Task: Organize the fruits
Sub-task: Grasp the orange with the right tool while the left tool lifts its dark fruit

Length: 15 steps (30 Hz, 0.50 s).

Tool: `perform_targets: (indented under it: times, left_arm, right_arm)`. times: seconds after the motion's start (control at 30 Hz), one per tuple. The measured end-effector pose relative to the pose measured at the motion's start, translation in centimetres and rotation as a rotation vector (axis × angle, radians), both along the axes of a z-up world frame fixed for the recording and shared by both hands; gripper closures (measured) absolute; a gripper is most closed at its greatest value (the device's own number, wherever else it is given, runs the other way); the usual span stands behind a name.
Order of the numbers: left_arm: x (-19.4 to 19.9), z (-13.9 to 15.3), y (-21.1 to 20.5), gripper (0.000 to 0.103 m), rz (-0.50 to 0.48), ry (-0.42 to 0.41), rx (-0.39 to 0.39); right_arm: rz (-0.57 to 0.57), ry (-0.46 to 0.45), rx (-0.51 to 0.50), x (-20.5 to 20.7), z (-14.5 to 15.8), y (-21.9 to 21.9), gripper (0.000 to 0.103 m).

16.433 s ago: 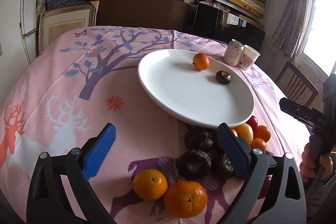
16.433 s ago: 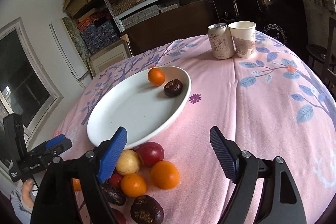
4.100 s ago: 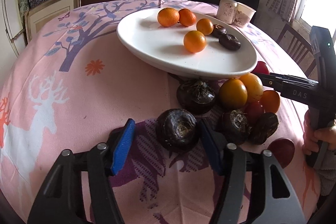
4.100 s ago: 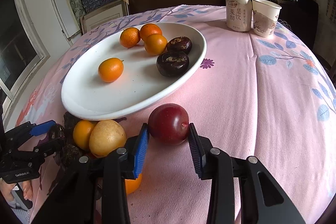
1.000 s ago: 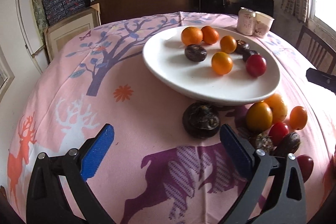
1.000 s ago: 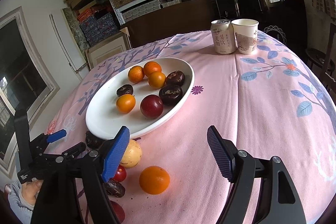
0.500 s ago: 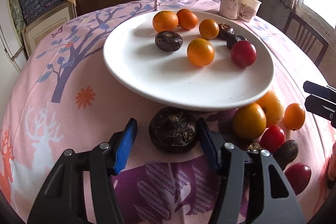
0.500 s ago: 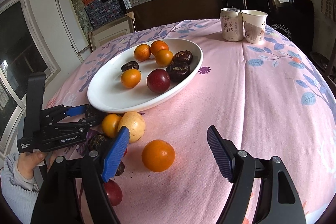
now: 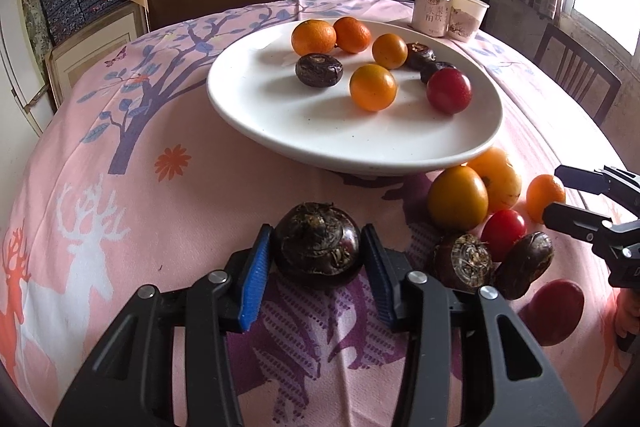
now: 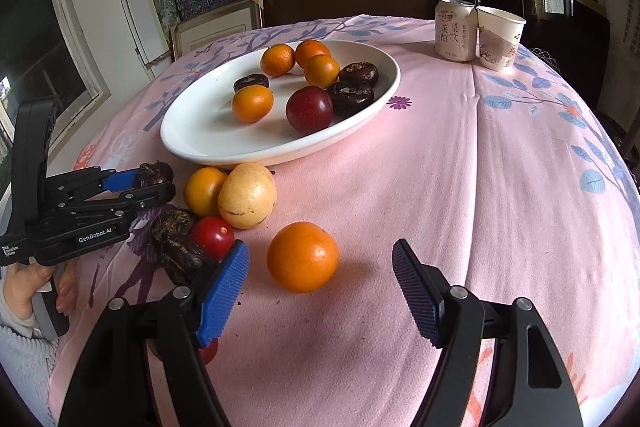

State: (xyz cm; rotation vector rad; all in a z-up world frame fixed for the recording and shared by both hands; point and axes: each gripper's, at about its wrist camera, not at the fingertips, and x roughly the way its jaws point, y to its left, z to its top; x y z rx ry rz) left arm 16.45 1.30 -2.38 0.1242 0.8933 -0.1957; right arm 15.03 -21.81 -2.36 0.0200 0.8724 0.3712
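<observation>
Our left gripper (image 9: 317, 259) has just been closing and now clasps a dark, wrinkled fruit (image 9: 317, 247) between its blue pads (image 9: 253, 269), both pads pressed against its sides; the fruit sits on the pink tabletop (image 9: 168, 211) just in front of the white plate (image 9: 320, 139). Our right gripper (image 10: 320, 277) has been narrowing too, yet its jaws stand apart around an orange (image 10: 302, 255) that neither pad touches (there is clear cloth on both sides of it); the orange rests on the tabletop, near the loose cluster. In the plate we see four small oranges, three dark fruits and one red plum (image 9: 448, 90), gathered toward its far half. Beside the plate's near rim lies the remaining cluster: a yellow-orange fruit (image 9: 457, 197), a pale yellow one (image 10: 247, 195) touching it, a small red tomato (image 9: 503, 230), and two dark fruits (image 9: 463, 262) touching it; a deep red fruit (image 9: 552, 311) lies a little apart at the cloth's edge. A drink can (image 10: 456, 29) and a paper cup (image 10: 499, 38) stand side by side beyond the plate. In the right wrist view we see a hand (image 10: 24, 289) gripping the left tool's handle.
</observation>
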Motion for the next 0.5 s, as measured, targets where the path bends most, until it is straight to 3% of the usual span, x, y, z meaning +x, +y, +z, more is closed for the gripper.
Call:
perform_targets:
  times: [0.03, 0.1, 0.2, 0.5]
  left_arm:
    - [0.0, 0.0, -0.1, 0.059, -0.002, 0.0, 0.004]
    - [0.0, -0.1, -0.1, 0.059, -0.003, 0.002, 0.006]
    - [0.0, -0.1, -0.1, 0.059, -0.003, 0.002, 0.002]
    - [-1.0, 0.6, -0.6, 0.059, -0.015, -0.045, 0.012]
  right_arm:
    - [0.006, 0.008, 0.0, 0.1, -0.1, 0.1, 0.038]
    - [0.016, 0.03, 0.007, 0.3, -0.5, 0.2, 0.054]
    - [0.039, 0.033, 0.025, 0.3, -0.5, 0.4, 0.065]
    - [0.026, 0.001, 0.063, 0.0, 0.3, -0.3, 0.065]
